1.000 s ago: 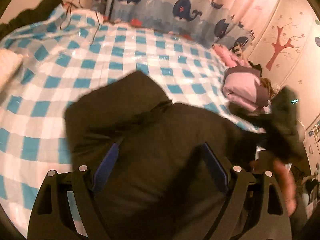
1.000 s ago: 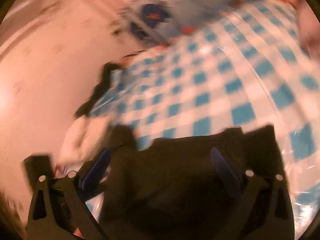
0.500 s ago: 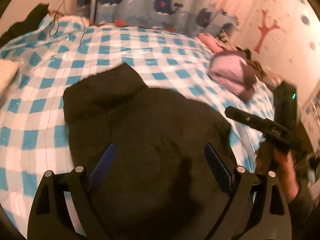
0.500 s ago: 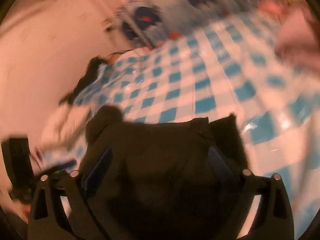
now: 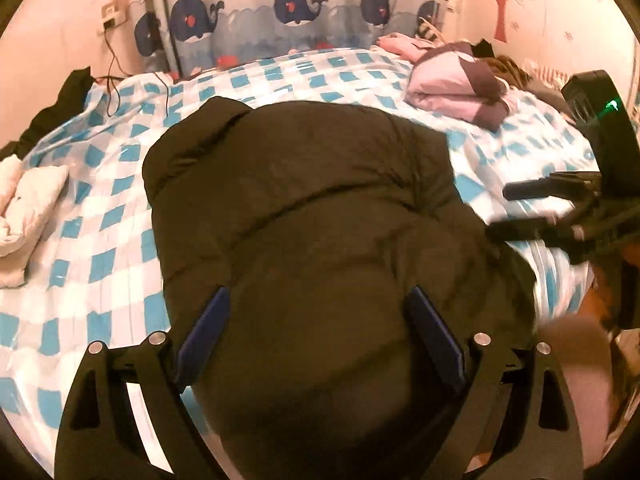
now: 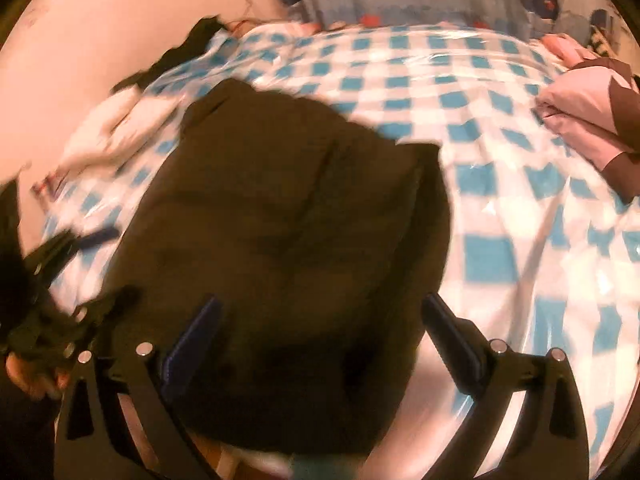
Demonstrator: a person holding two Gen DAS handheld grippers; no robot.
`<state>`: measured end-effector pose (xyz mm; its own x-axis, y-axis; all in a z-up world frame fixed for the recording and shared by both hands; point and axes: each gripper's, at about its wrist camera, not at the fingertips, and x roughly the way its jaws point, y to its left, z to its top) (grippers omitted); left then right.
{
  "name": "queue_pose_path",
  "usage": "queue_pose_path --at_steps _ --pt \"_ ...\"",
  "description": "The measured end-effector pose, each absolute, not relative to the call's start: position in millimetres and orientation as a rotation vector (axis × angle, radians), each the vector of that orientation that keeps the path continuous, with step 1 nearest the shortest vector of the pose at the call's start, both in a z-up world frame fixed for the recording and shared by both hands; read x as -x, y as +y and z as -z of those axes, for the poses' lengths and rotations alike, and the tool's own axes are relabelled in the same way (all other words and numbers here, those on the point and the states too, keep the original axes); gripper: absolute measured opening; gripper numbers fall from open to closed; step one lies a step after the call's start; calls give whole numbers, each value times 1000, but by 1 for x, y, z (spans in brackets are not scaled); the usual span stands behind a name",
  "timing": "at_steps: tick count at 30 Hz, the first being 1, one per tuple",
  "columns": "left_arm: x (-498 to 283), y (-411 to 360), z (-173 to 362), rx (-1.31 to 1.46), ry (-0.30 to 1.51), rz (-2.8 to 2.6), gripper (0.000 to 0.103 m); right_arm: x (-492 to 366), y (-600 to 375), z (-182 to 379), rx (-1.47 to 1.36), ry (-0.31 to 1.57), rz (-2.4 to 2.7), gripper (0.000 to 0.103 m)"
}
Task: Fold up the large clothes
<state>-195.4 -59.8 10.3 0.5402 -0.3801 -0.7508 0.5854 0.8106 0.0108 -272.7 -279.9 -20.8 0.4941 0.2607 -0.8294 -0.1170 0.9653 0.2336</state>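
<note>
Bed cover (image 5: 100, 240), blue-and-white check under clear plastic, spans both views. A large dark padded garment (image 5: 312, 208) lies bunched on it, near edge toward the cameras, far edge about mid-bed. Checked surface lies bare to its left, right and beyond it. A folded pink-and-brown garment (image 5: 456, 88) sits well apart at far right; a white bundle (image 5: 28, 204) lies at the left edge.

Left gripper (image 5: 316, 336): jaws spread wide, having just opened a little further; the dark garment lies below and between the fingers, pads not pressing it. Released.

Right gripper (image 6: 320, 336): jaws equally wide, over the garment's near right corner, gripping nothing.
</note>
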Motion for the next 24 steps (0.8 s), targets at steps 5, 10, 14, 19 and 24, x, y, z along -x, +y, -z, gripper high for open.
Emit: queue_pose_path --at_steps 5,10,14,19,24 --pt "204 -61 17 -320 864 578 87 267 -257 63 -60 1212 -216 96" --pt "207 -54 18 -295 872 578 87 277 -266 8 -85 1123 -232 96" --pt "209 -54 20 -300 863 580 87 264 -279 -41 -180 962 -257 96" --pt "211 -56 21 -298 857 577 87 191 -266 -67 -233 809 -239 96" --pt "211 -56 21 -300 853 579 87 112 -258 -24 -308 878 -218 96"
